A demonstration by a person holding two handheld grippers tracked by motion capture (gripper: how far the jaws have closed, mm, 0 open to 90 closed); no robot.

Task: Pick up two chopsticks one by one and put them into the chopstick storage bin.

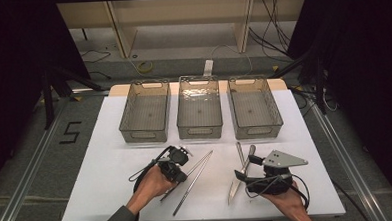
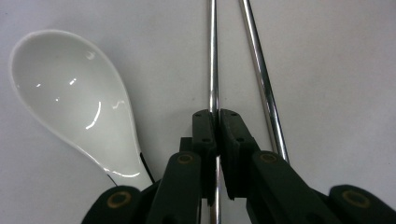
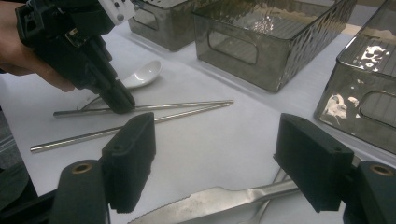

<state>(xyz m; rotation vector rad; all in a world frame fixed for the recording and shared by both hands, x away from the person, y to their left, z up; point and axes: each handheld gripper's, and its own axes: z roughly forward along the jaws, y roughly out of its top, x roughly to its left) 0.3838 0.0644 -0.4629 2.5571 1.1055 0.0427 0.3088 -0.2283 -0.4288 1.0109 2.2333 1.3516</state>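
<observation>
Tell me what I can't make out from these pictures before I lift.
- Spoon: the handle end is covered by the left tool in the left gripper view.
- Gripped chopstick: its lower part runs behind the shut pads; both chopsticks are cut off by the top edge.
- Knife: the tip is cut off by the bottom edge in the right gripper view, under the open right tool.

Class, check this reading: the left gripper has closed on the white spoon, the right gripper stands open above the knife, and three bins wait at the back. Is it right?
One detail is wrong. The left gripper has closed on a metal chopstick, not the white spoon, which lies beside its jaws; the left gripper view shows this. The right gripper does stand open above the knife, with three bins behind.
</observation>
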